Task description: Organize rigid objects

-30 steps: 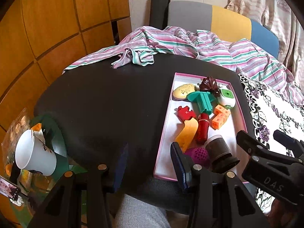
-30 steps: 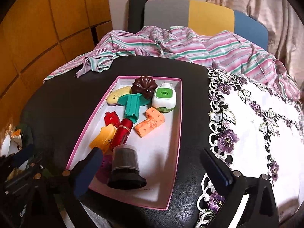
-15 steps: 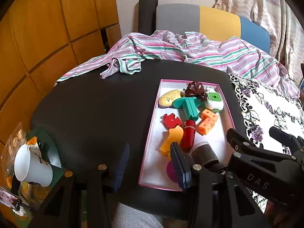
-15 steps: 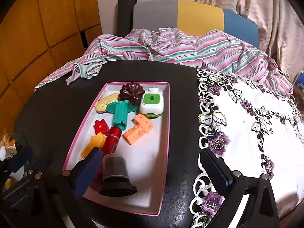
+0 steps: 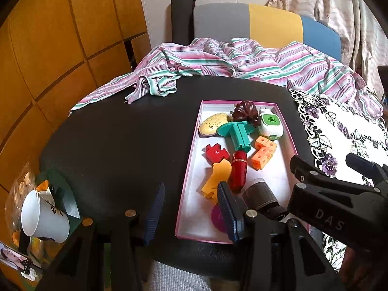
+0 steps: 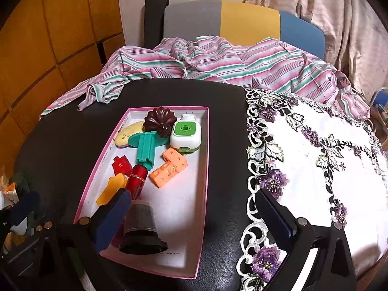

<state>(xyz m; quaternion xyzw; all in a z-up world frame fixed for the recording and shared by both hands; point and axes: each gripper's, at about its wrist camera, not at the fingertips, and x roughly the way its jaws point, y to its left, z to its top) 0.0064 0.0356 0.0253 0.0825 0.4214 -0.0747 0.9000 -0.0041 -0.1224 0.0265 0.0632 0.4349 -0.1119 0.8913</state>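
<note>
Bare black tabletop (image 5: 116, 145) left of pink tray (image 6: 205, 169); near tray end blocked by upright dark cap (image 6: 140, 228); striped cloth (image 6: 218, 60) behind.

Place: a lived-in home room | wood-panelled wall (image 5: 48, 48) | striped shirt (image 6: 218, 58) heaped by a colour-block chair (image 6: 242, 19) | lace floral tablecloth (image 6: 327, 157) | curtain (image 6: 339, 12) | paper cup (image 5: 43, 218) beside black table (image 5: 121, 145)

Left gripper (image 5: 191, 208), right gripper (image 6: 194, 220): fingers apart, empty.
</note>
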